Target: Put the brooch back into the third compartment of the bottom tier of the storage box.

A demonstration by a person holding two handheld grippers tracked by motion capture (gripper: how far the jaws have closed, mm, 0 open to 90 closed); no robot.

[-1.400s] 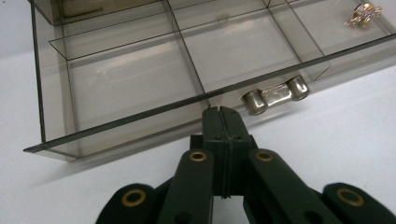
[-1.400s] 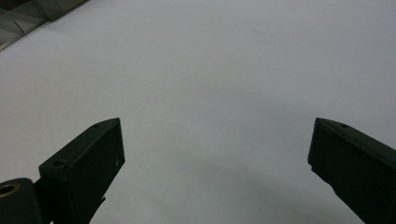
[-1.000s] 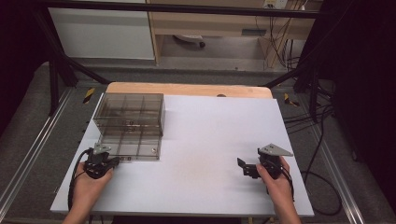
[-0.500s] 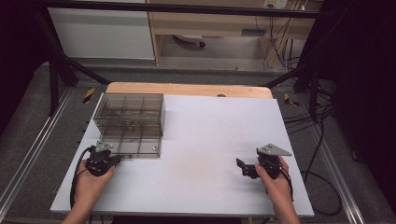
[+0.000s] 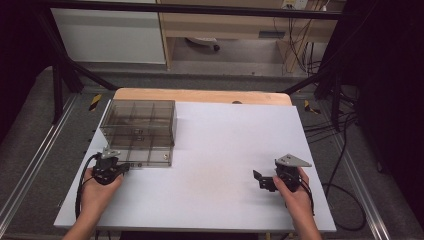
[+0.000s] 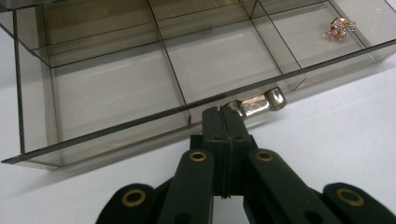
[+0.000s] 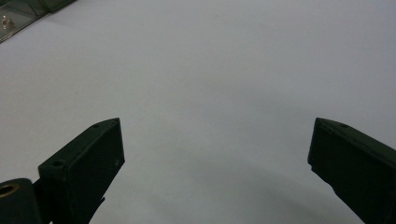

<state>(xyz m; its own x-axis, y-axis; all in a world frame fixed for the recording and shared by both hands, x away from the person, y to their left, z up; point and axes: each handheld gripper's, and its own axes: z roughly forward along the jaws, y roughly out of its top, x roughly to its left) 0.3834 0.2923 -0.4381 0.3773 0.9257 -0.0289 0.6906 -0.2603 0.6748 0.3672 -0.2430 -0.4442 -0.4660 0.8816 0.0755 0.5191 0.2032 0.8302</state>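
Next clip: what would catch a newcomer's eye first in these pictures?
Probably the smoky see-through drawer box at the table's left rear, its lowest drawer drawn out, with the left gripper shut on that drawer's shiny metal knob. Next, a small gold, pink-stoned trinket in one drawer compartment. The right gripper sits open over bare white tabletop, near right.

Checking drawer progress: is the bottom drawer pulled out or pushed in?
Pulled out: the drawer shows open compartments, left gripper shut on its knob.
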